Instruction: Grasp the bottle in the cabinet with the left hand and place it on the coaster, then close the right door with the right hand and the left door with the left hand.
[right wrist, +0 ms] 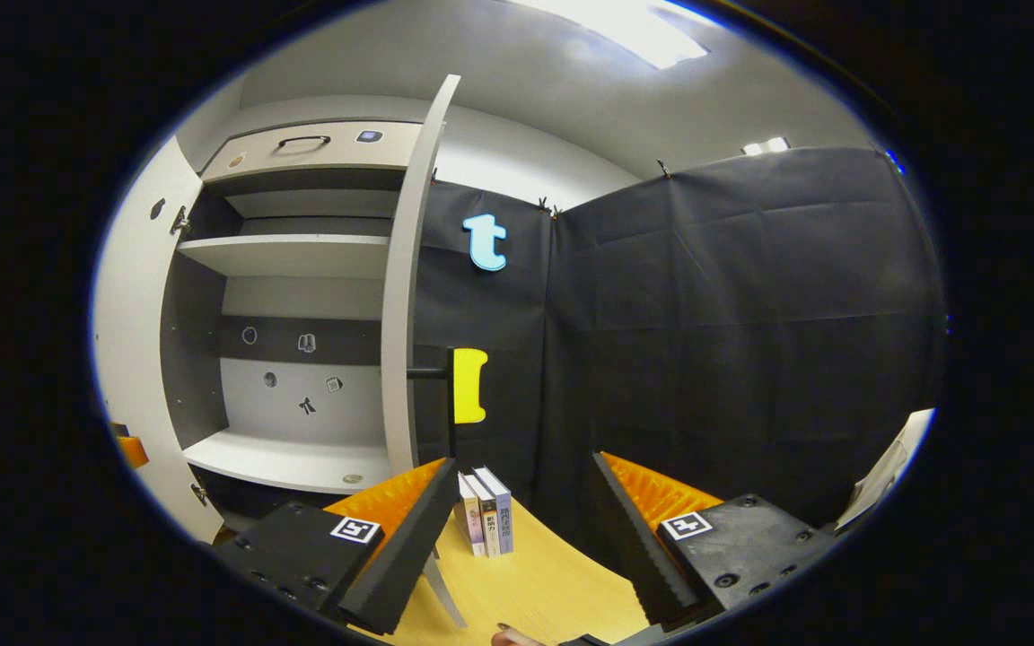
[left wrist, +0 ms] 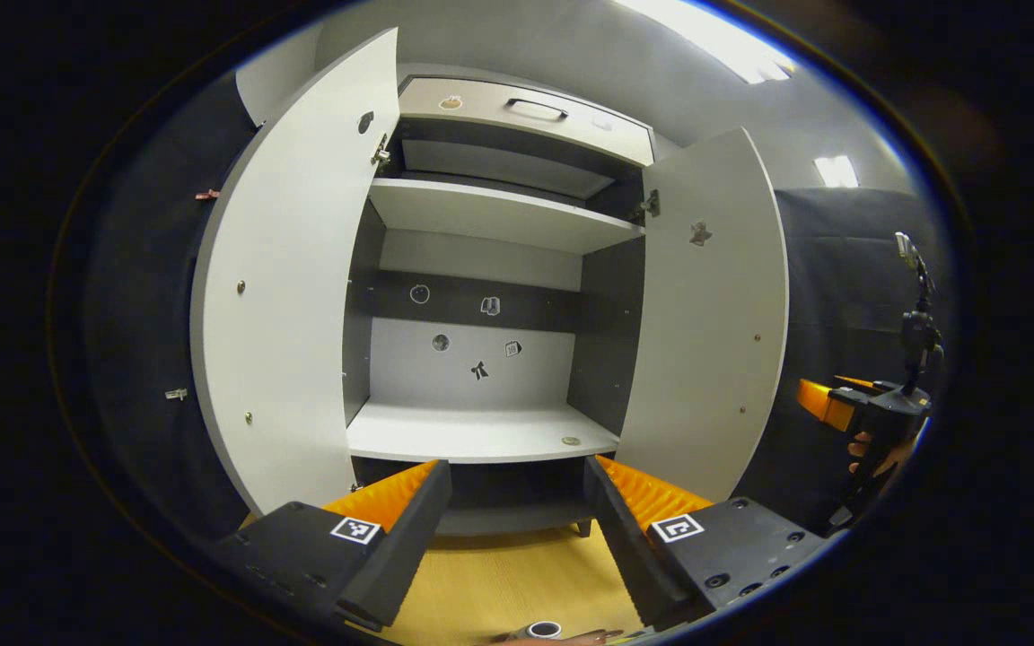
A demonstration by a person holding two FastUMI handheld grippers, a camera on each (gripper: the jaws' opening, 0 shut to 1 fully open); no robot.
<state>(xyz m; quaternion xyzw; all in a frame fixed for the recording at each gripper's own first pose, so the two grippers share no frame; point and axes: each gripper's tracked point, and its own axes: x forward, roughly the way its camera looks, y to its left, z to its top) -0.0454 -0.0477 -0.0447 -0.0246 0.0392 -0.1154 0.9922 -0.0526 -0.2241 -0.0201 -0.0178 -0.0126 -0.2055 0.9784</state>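
Plainly, my left tongs (left wrist: 517, 529) gaped wide with nothing between them, aimed at the cabinet (left wrist: 481, 269) standing at the tabletop's (left wrist: 508, 583) far edge. My right tongs (right wrist: 521, 538) were spread just as wide and empty, near the right door's (right wrist: 409, 296) edge. Both doors stood open; the left door (left wrist: 293, 287) swung outward. At the tabletop's near edge, below my left tongs, the bottle's (left wrist: 544, 630) top showed. Books (right wrist: 486, 516) stood beside the right door.

Black gripper bodies with screw holes, square black-and-white markers, ridged wedge-shaped fingers (left wrist: 400, 529) on both handheld units.
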